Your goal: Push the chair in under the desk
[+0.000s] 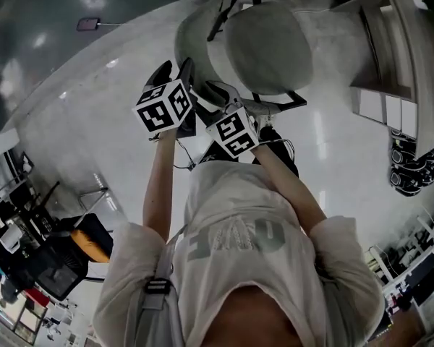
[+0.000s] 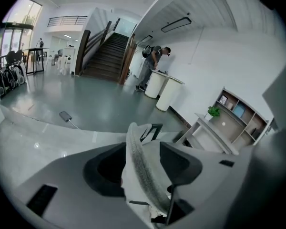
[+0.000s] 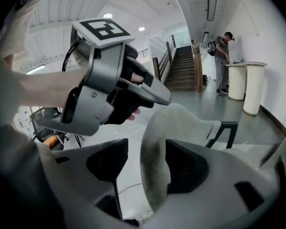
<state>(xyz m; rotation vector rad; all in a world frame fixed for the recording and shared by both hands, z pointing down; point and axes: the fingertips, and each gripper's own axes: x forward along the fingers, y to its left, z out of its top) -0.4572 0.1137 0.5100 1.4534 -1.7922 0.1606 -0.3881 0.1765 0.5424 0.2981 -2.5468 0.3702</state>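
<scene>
A light grey chair stands in front of me, its seat (image 1: pixel 271 45) towards the white desk (image 1: pixel 390 20) at the upper right and its backrest (image 1: pixel 192 42) nearest me. My left gripper (image 1: pixel 173 71) is open, its jaws astride the backrest's top edge (image 2: pixel 136 142). Just to its right, my right gripper (image 1: pixel 218 96) is open as well, with the padded backrest (image 3: pixel 174 123) standing between its jaws. In the left gripper view the left gripper (image 2: pixel 144 171) shows a gap beside its left pad. The right gripper (image 3: pixel 155 168) shows the same. The chair's black armrest (image 3: pixel 221 130) rises beyond.
A black office chair with an orange cushion (image 1: pixel 65 259) stands behind me at the lower left. A small device on a cable (image 2: pixel 66 116) lies on the floor. Far off, a person (image 2: pixel 155 66) stands at a round white counter beside stairs. A plant (image 2: pixel 213 111) sits on the desk.
</scene>
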